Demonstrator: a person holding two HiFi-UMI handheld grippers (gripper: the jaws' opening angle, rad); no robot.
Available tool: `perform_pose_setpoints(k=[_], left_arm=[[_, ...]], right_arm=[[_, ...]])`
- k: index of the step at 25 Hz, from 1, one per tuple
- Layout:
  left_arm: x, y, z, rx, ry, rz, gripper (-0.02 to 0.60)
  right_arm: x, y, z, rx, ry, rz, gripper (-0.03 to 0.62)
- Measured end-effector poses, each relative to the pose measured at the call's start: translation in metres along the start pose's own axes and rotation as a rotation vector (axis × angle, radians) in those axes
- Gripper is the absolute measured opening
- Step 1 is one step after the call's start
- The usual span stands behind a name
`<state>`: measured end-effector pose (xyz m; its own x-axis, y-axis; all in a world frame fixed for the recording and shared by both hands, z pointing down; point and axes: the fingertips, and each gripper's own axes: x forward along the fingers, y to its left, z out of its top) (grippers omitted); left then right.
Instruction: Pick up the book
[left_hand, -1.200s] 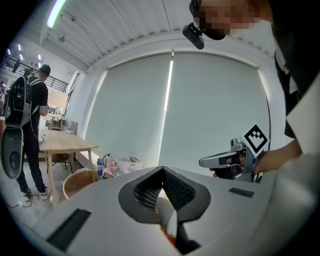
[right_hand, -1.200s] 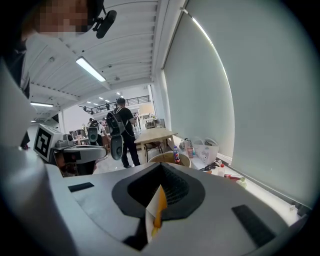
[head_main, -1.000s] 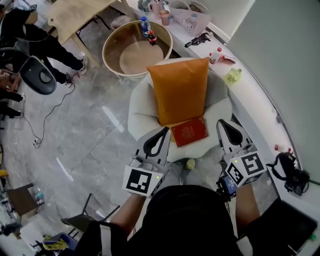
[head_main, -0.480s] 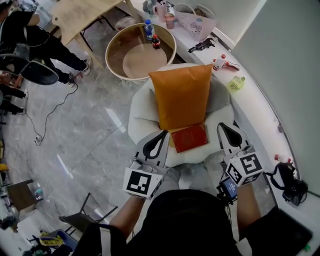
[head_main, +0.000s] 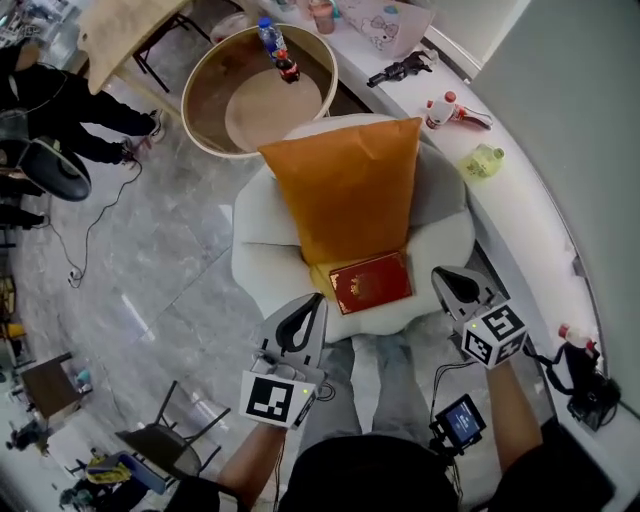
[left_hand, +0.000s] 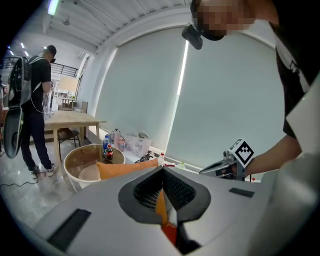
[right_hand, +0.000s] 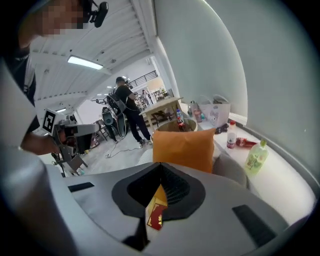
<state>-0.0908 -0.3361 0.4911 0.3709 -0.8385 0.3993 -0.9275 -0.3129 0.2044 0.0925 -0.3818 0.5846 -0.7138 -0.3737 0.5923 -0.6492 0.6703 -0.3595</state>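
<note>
From the head view, the book (head_main: 371, 282) lies flat, red cover up, on the front of the white chair (head_main: 252, 262), its far edge against the foot of the orange cushion (head_main: 345, 185) that leans on the chair back. That probably keeps it from sliding away when you push on it. Your left hand-held gripper (head_main: 317, 299) sits just off the book's near-left corner and your right hand-held gripper (head_main: 438, 273) just beside its right edge – one on each side, neither touching it. The right one hangs between the chair and the long white desk (head_main: 520, 215) along the wall.

In the left gripper view, the jaws are pressed together with nothing in them; through the slit between them you see a sliver of orange cushion and red cover (so it points at the book).

In the right gripper view, these jaws are also closed and empty, with the book (right_hand: 156, 216) showing low in the gap and the cushion upright beyond.

My reading – you are at the approach, and closed jaws cannot take a flat book, so at least one pair must open and get at an edge.
</note>
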Motion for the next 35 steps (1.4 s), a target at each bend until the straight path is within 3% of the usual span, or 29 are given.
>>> perform_pose_setpoints(k=[5, 8, 18, 26, 35], left_arm=[[0.041, -0.006, -0.048, -0.020, 0.045, -0.006, 0.011], [0.062, -0.008, -0.075, -0.038, 0.049, -0.003, 0.011], [0.106, 0.013, -0.177, -0.058, 0.178, 0.045, 0.011], [0.130, 0.000, -0.231, -0.048, 0.237, 0.024, 0.011], [0.137, 0.003, -0.248, -0.057, 0.258, 0.021, 0.011]], right_arm=[[0.049, -0.043, -0.080, 0.050, 0.101, 0.047, 0.011], [0.078, -0.068, -0.139, 0.118, 0.176, 0.099, 0.122], [0.171, -0.130, -0.299, 0.269, 0.359, 0.130, 0.256], [0.223, -0.158, -0.379, 0.320, 0.426, 0.129, 0.279], [0.273, -0.173, -0.408, 0.330, 0.537, 0.215, 0.311]])
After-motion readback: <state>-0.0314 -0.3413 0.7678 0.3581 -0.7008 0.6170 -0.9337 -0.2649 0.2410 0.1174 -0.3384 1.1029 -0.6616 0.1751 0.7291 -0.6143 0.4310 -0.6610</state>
